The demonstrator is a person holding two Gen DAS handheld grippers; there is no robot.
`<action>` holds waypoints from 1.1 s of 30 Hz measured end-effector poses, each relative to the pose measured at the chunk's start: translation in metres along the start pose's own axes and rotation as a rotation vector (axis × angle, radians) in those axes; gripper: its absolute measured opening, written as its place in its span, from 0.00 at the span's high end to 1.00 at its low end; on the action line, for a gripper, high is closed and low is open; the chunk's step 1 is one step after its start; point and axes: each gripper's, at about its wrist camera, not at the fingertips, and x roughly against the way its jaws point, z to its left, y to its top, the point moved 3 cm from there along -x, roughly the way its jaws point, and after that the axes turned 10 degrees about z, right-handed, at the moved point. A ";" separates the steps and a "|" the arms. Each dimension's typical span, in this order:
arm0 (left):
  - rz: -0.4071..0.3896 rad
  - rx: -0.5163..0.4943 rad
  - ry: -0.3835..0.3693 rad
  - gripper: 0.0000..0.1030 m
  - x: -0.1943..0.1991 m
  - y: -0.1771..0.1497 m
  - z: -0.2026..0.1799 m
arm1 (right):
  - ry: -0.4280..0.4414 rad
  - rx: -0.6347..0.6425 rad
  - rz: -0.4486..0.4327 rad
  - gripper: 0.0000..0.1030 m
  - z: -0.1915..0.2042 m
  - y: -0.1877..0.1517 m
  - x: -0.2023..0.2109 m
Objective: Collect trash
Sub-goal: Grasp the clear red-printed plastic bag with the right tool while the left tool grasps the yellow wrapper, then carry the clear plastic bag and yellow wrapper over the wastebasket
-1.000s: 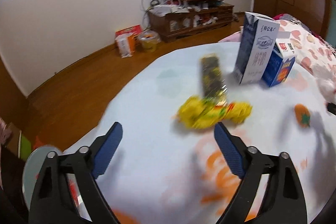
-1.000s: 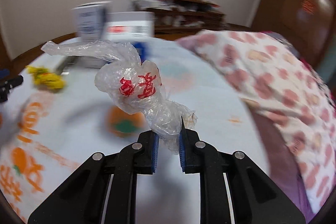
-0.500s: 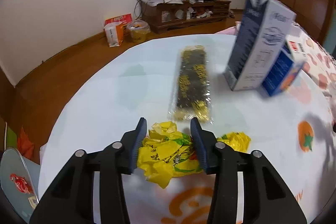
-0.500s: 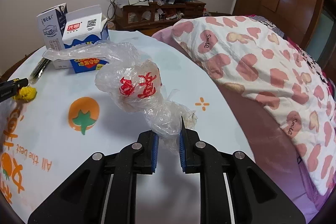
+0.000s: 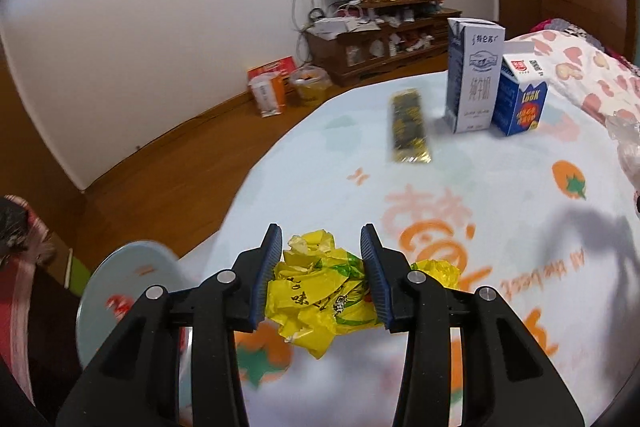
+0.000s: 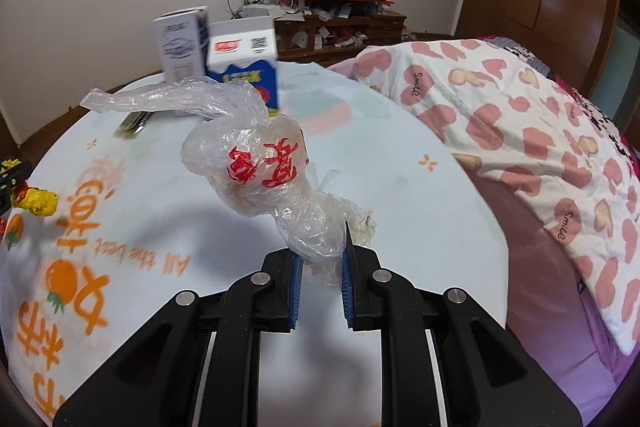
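trash pickup under way: left gripper (image 5: 320,267) clamped on yellow wrapper (image 5: 320,299), right gripper (image 6: 320,267) pinching clear bag (image 6: 256,167); next, carry both to a bin

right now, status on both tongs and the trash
Left tongs shut on yellow wrapper, just closed. Right tongs shut on clear plastic bag. Dark snack packet and two cartons on table. Nothing blocking.
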 end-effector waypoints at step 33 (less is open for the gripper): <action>-0.011 0.150 0.052 0.59 0.066 -0.080 0.093 | 0.134 0.122 0.002 0.83 0.123 -0.049 0.050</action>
